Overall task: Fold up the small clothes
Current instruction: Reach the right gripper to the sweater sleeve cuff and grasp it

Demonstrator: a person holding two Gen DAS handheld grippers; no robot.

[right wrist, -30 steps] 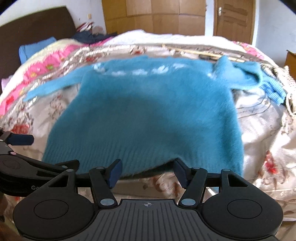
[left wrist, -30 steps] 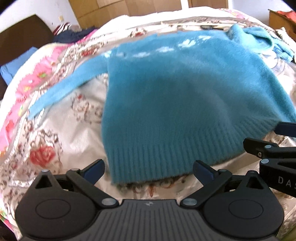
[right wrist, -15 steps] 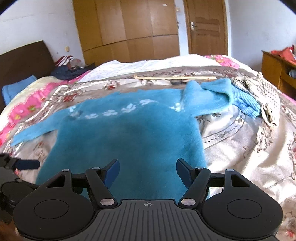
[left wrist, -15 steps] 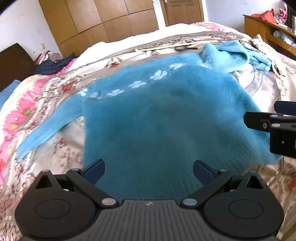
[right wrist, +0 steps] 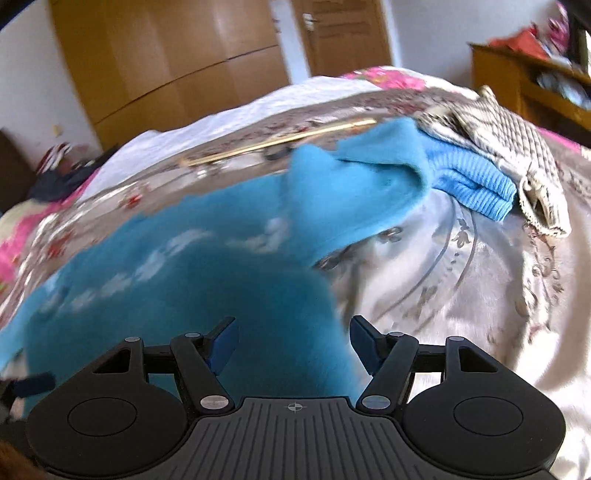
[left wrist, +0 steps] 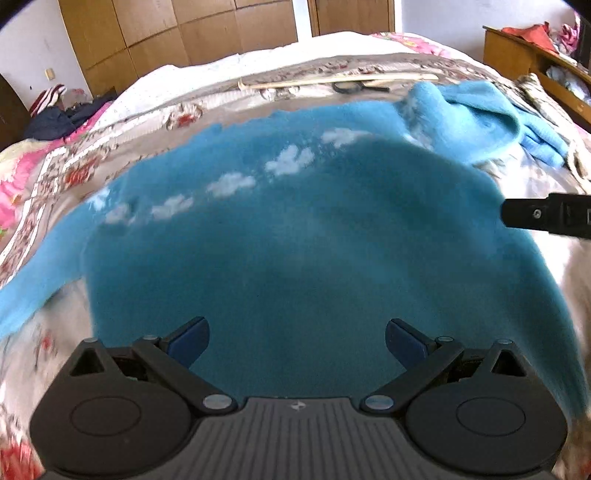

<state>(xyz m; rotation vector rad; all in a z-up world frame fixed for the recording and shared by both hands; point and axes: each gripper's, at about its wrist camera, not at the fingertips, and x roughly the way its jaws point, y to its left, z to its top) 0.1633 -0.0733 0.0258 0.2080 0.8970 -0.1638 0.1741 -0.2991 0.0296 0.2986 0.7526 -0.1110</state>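
Blue sweater (left wrist: 295,251) lies spread flat on the floral bedspread (right wrist: 461,295), wooden wardrobe (left wrist: 184,33) behind. Left gripper (left wrist: 297,341) and right gripper (right wrist: 293,345) hover over it, fingers apart, gripping nothing.

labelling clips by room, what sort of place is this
Most likely a bedroom: a bed with a floral quilt, a wooden wardrobe behind it, and a door beside that.

No readable text, labels, brands or nos. in either view; just a small unlettered emblem on each gripper body.
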